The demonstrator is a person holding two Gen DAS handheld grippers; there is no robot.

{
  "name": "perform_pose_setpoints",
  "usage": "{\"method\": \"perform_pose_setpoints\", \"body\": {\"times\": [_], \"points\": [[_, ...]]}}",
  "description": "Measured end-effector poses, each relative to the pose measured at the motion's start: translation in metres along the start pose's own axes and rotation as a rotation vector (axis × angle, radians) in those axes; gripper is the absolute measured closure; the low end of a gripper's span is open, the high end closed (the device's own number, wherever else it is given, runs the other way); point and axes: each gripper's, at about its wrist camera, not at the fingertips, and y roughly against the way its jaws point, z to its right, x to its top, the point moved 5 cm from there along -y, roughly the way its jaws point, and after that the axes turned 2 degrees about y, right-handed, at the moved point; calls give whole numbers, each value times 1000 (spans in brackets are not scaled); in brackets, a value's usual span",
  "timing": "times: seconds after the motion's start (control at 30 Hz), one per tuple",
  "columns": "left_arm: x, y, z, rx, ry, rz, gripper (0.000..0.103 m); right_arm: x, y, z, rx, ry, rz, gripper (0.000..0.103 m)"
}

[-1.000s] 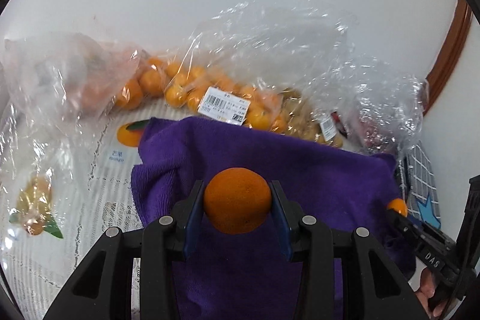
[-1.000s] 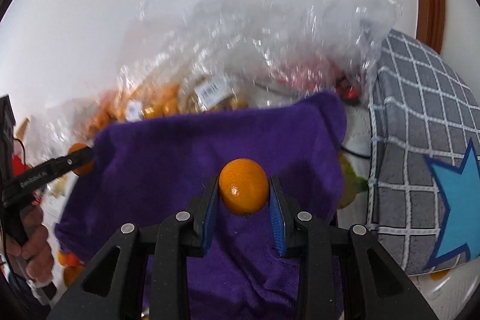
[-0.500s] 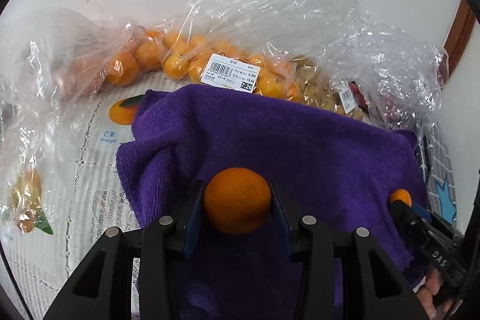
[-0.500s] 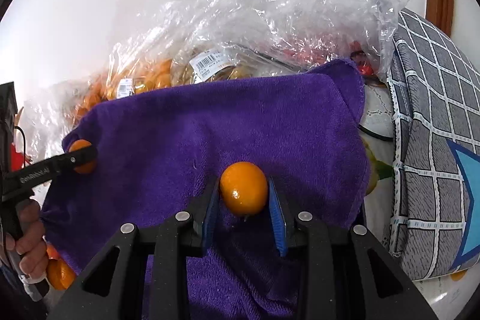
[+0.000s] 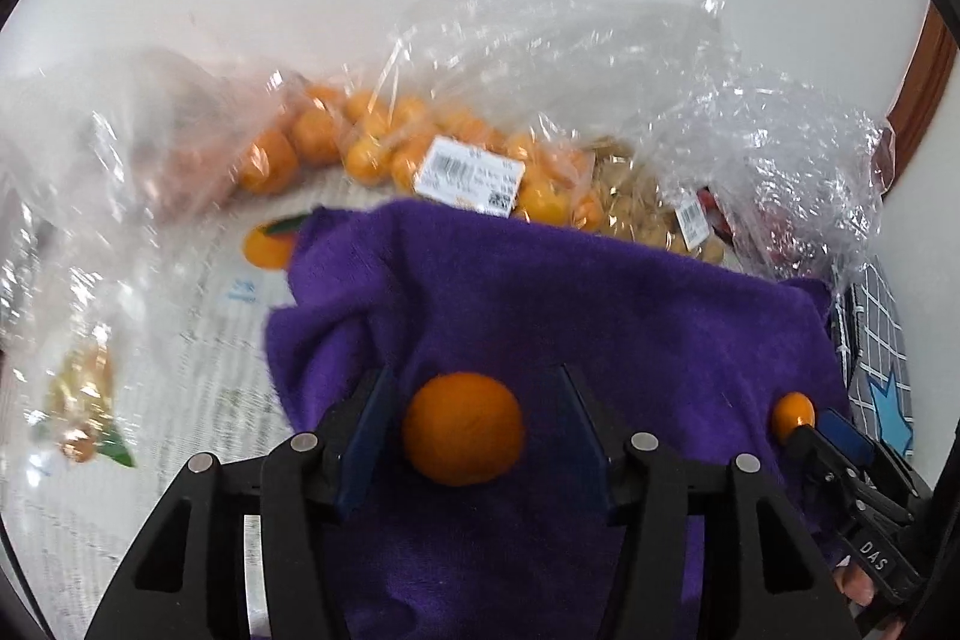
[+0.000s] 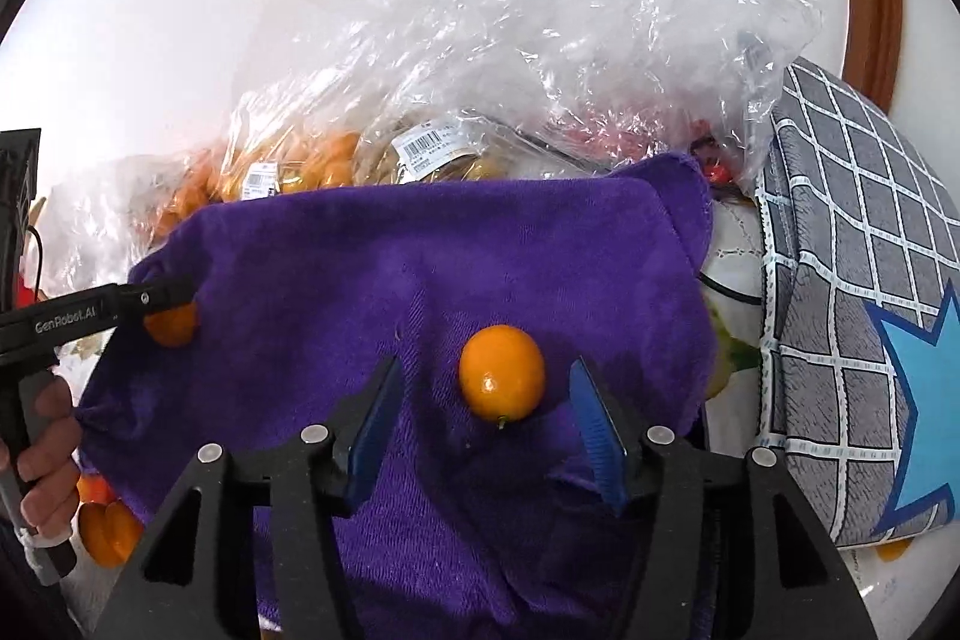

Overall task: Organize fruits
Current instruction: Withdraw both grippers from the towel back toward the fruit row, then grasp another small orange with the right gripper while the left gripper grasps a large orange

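The purple towel (image 5: 570,316) serves as the landmark, spread over the patterned tablecloth (image 5: 180,340); the left gripper (image 5: 471,421) hangs over the towel's near middle, its jaws opening, and a dull orange mandarin (image 5: 462,427) lies on the towel between the blue pads with a gap showing on either side, so nothing is clamped; the right gripper (image 6: 483,415) hangs over the same towel in its own view, its jaws likewise opening, and a glossy mandarin (image 6: 502,372) rests on the cloth between the pads, nearer the right one yet clear of both; in the right wrist view a hand (image 6: 45,436) at the towel's left edge holds the other tool; behind the towel's far edge lie clear plastic bags (image 5: 600,88), one of them holding small oranges (image 5: 366,148) and bearing a barcode label (image 5: 468,175); just beyond the towel's right edge sits a grey checked cushion (image 6: 852,280) with a blue star.
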Motion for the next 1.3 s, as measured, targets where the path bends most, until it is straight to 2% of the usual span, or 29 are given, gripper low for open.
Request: {"method": "perform_pose_setpoints", "body": {"times": [0.23,0.33,0.4,0.5,0.6,0.83,0.93,1.03,1.2,1.3], "points": [[10,47,5,17,-42,99,50,10,31,20,18,-106,70,46],[6,72,8,32,-53,150,50,12,44,24,32,-121,58,46],[0,79,7,41,-54,162,50,13,57,25,8,-127,91,46],[-19,90,6,27,-69,146,50,8,74,22,0,-118,95,46],[-33,102,3,33,-58,157,50,-5,88,14,33,-91,61,46],[-76,126,-13,-17,-40,109,50,-61,109,-21,60,20,37,46],[-97,132,-24,-36,-15,82,50,-84,108,-33,86,46,3,46],[-113,137,-35,-50,1,70,50,-102,105,-39,89,62,-21,52],[-130,135,-44,-100,15,54,50,-113,89,-44,96,71,-68,54],[-134,131,-43,-112,6,53,50,-116,75,-44,80,75,-94,61]]}}
